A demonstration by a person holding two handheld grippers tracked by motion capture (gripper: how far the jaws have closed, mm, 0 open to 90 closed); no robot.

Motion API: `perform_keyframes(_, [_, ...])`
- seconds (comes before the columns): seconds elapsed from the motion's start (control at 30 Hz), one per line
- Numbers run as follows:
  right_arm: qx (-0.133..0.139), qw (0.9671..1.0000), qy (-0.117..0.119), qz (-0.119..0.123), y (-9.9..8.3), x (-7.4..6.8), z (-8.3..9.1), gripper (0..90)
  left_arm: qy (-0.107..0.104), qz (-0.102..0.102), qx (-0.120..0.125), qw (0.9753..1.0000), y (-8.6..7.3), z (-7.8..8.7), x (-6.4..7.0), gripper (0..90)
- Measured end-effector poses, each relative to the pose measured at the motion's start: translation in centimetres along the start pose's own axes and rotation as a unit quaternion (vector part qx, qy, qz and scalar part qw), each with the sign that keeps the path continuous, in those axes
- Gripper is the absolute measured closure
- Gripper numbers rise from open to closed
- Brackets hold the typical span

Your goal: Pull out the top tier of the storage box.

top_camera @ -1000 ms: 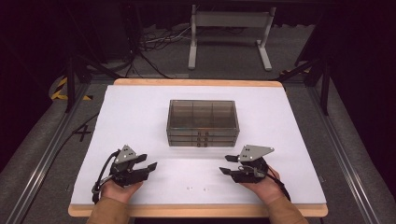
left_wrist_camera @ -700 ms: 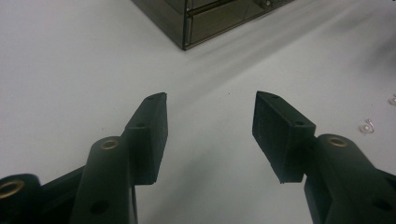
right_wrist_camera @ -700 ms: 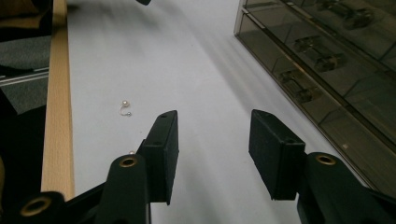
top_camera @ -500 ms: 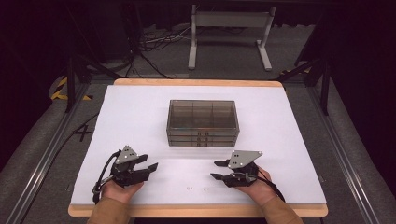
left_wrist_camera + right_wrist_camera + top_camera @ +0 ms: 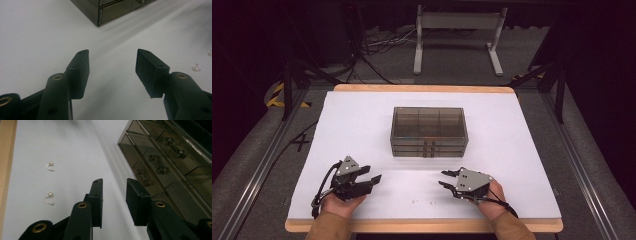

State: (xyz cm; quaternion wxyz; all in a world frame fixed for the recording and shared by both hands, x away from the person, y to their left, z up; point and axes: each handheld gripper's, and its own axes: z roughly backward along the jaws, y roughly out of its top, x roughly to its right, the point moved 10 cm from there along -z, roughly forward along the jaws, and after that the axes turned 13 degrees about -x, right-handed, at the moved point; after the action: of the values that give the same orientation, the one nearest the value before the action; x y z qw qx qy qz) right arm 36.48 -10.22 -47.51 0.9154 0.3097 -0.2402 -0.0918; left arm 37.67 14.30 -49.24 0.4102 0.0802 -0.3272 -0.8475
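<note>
Two pearl earrings [image 5: 49, 166] on white counter [image 5: 362, 125] near right gripper [image 5: 446, 179], smoky drawer box [image 5: 429, 131] beyond, both grippers' fingers open, empty, left gripper [image 5: 373, 180] apart.

Two pearl earrings [image 5: 49, 166] [image 5: 49, 198], one smoky drawer box [image 5: 429, 131] with three drawers, two grippers [image 5: 371, 181] [image 5: 447, 179].

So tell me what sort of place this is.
Probably a lab or recording studio, not a home: a white-covered table stands amid dark surroundings, cables trail over the grey floor behind, and metal rails flank the table.
</note>
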Motion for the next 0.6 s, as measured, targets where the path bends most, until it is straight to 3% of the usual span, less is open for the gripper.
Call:
perform_keyframes(0.03, [0.0,1.0,0.0,0.0,0.0,0.0,0.0,67.2,0.0,0.0,0.0,1.0,0.0,0.0,0.0,45.3])
perform_keyframes(0.23, [-0.003,0.9979,-0.05,0.04,0.1,0.22,0.21,71.1,0.001,0.002,0.001,1.0,0.03,-0.04,-0.05,43.7])
perform_keyframes(0.3, [-0.001,0.9958,-0.071,0.058,0.27,0.27,0.38,72.3,0.002,0.002,0.0,1.0,0.02,-0.01,-0.11,43.2])
perform_keyframes(0.33, [-0.001,0.9929,-0.092,0.075,0.39,0.35,0.51,73.0,0.002,0.003,0.0,1.0,0.02,-0.01,-0.12,42.8])
perform_keyframes(0.5, [-0.012,0.989,-0.113,0.095,0.28,0.44,0.49,73.4,0.004,0.005,-0.001,1.0,0.01,-0.05,-0.2,41.0])
perform_keyframes(0.6, [-0.017,0.9846,-0.136,0.108,0.24,0.69,0.65,73.2,0.004,0.008,-0.002,1.0,-0.03,-0.02,-0.22,40.7])
